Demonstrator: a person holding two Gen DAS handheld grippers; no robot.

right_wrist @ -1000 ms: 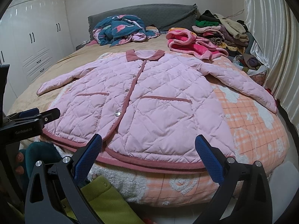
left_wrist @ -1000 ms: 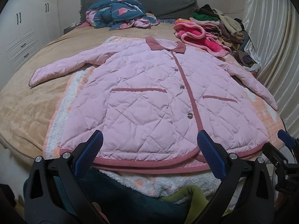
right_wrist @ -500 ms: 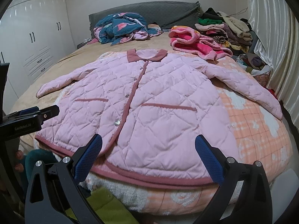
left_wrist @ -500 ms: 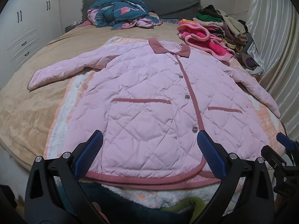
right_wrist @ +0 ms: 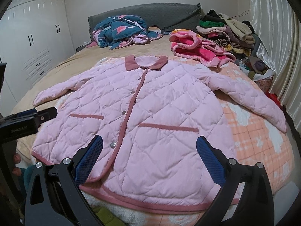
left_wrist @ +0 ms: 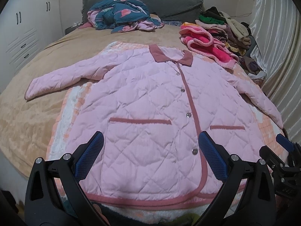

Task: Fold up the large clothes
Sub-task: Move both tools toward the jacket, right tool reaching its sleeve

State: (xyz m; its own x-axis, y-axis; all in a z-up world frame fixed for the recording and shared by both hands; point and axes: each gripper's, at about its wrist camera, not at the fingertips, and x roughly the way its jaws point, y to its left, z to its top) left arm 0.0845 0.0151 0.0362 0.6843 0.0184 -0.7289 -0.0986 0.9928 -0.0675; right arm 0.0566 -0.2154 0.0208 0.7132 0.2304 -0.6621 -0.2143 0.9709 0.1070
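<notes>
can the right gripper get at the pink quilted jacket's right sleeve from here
Probably yes: the right gripper is open, and the pink quilted jacket's right sleeve lies flat on the orange checked blanket, nothing covering it.

Right claw (right_wrist: 149, 154) hangs wide apart over the hem of the pink quilted jacket (right_wrist: 156, 113), blue pads clear of the fabric, nothing between them. The jacket lies face up and buttoned on the bed (right_wrist: 79, 62), both sleeves spread out, collar toward the grey headboard (right_wrist: 165, 16). Under it sits an orange checked blanket (right_wrist: 259, 137). At the left edge, the left claw (right_wrist: 30, 119) pokes in beside the jacket's side.
</notes>
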